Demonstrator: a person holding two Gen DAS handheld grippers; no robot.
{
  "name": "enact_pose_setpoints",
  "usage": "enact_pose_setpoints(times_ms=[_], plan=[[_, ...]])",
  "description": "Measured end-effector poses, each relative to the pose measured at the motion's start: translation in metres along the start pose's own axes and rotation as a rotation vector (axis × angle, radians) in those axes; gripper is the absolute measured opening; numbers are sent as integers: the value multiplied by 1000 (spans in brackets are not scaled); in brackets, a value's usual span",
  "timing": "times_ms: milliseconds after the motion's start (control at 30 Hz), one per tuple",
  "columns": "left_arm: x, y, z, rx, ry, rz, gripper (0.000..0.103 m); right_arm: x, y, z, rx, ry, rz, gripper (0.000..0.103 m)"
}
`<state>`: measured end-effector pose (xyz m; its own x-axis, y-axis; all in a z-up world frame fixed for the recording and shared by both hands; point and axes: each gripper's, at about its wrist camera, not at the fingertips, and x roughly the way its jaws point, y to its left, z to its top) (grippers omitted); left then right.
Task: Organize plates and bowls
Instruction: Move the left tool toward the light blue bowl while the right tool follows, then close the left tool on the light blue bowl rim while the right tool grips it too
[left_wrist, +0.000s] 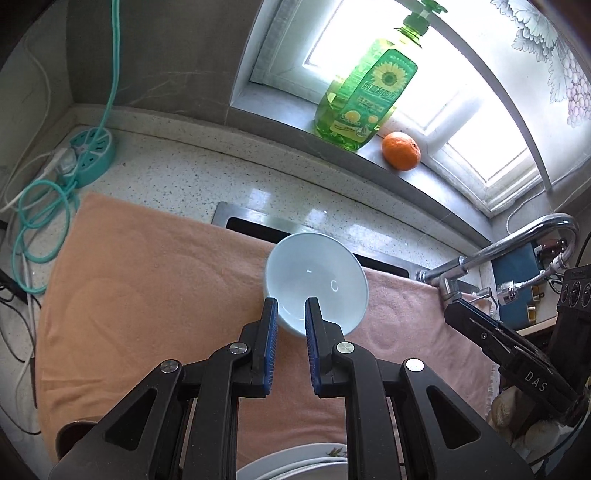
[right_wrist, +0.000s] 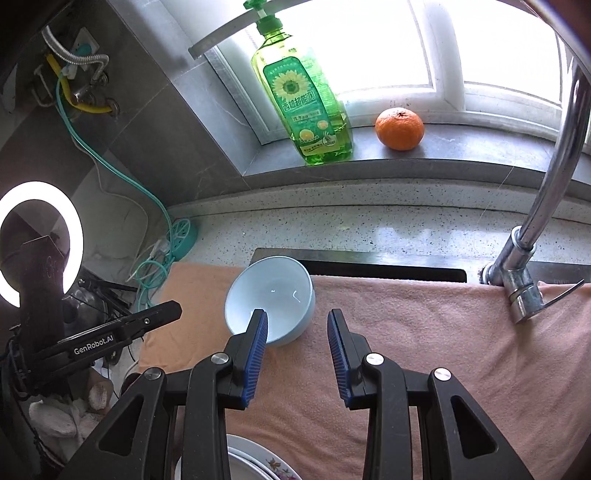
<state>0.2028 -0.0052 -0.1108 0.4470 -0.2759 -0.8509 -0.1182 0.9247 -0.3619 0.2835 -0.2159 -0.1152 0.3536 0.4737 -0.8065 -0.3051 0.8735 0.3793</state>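
A pale blue bowl (left_wrist: 317, 273) (right_wrist: 273, 291) rests empty on an orange-pink towel (left_wrist: 147, 277) spread over the sink. My left gripper (left_wrist: 291, 304) hovers just short of the bowl's near rim, with only a narrow gap between its blue pads and nothing in it. My right gripper (right_wrist: 297, 317) is open wider and empty, its left finger in front of the bowl's near side. Seen from the side in each other's views, neither the left gripper (right_wrist: 177, 308) nor the right gripper (left_wrist: 450, 312) touches the bowl. White floral plates (left_wrist: 295, 458) (right_wrist: 255, 461) lie stacked below the grippers.
A chrome faucet (left_wrist: 517, 240) (right_wrist: 554, 147) arches over the towel's right end. A green detergent bottle (left_wrist: 365, 92) and an orange (left_wrist: 400, 150) stand on the windowsill. A teal power strip (left_wrist: 90, 155) with cables lies at the left, and a ring light (right_wrist: 40, 243) stands there too.
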Motion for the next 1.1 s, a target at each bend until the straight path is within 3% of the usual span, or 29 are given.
enact_pose_setpoints(times_ms=[367, 767, 1100], plan=[[43, 20, 18, -52, 74, 41, 13, 64, -14, 11, 73, 90, 7, 31], [58, 18, 24, -43, 95, 26, 13, 95, -18, 14, 94, 131, -10, 30], [66, 17, 23, -30, 105, 30, 13, 109, -20, 13, 103, 160, -23, 18]])
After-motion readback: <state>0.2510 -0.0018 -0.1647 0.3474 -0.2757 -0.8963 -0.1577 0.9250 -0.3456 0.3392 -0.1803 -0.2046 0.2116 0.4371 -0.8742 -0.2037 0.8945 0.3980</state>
